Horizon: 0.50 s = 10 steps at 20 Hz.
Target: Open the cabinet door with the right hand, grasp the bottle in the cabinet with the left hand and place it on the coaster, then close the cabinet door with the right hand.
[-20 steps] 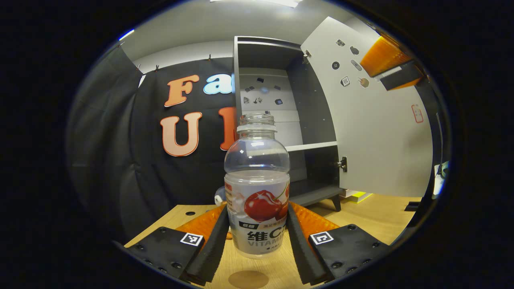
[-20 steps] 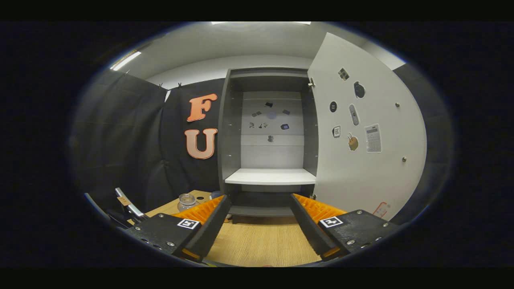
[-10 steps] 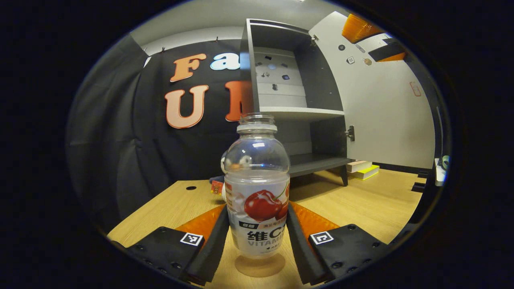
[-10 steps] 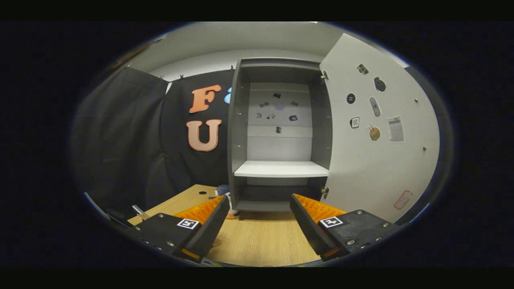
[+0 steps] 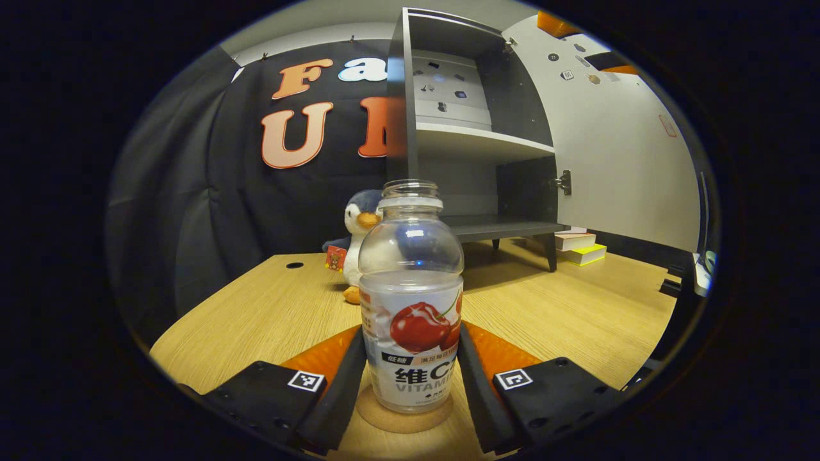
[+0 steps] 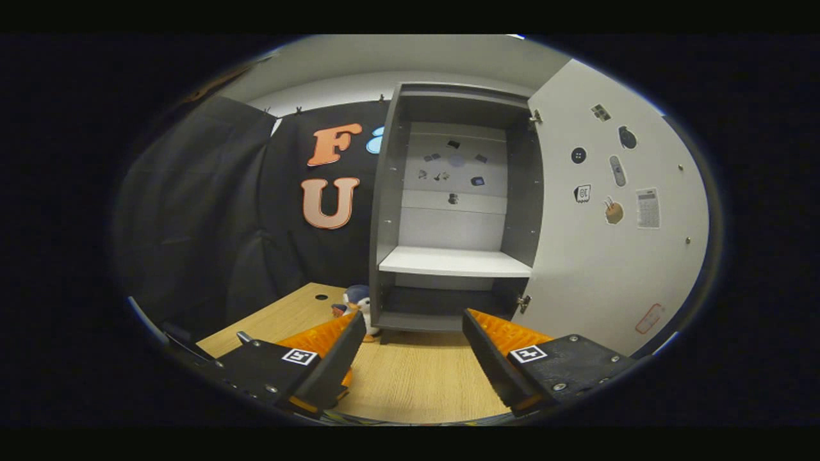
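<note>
On coaster [image 5: 403, 415], bottle [image 5: 410, 301], cabinet door [image 6: 615, 218] open

place: recording booth | cues: black cloth walls [image 5: 192, 192], wooden table [image 5: 269, 314], 1 grey cabinet [image 6: 448, 211]

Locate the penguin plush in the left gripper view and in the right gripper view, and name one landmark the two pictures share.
Left gripper view: the penguin plush stands on the table just left of centre, behind the bottle and beside the cabinet's left wall.
Right gripper view: the penguin plush sits low, left of centre, at the cabinet's bottom left corner.
Shared landmark: the open cabinet door with its stickers.
</note>
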{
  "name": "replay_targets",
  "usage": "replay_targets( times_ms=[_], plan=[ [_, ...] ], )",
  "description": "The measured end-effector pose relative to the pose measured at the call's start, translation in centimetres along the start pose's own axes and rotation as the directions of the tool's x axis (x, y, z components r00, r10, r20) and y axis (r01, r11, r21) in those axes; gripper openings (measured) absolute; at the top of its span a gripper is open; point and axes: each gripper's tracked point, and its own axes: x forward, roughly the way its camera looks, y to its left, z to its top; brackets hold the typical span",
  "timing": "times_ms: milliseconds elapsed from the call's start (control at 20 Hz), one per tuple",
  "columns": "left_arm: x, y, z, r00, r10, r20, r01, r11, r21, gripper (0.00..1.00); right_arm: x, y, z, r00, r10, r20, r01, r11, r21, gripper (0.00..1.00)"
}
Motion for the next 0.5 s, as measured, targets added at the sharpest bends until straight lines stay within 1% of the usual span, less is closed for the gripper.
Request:
replay_targets(
  times_ms=[200, 400, 500],
  plan=[
    [-0.95, 0.7, -0.24, 1.0, 0.003, -0.016, -0.003, 1.0, -0.003, 0.82, -0.06, -0.52, -0.45, 1.0, -0.012, -0.008, 0.012, 1.0, 0.005, 0.94],
    [-1.07, 0.86, -0.37, 0.999, 0.006, -0.04, -0.007, 1.0, -0.014, 0.85, 0.18, -0.54, -1.11, 1.0, -0.005, -0.025, 0.006, 0.999, 0.051, 0.94],
    [-1.06, 0.97, -0.62, 0.998, 0.012, -0.057, -0.012, 1.0, -0.003, 0.86, 0.11, -0.69, -1.07, 1.0, -0.006, -0.024, 0.008, 0.998, 0.069, 0.94]
  ],
)
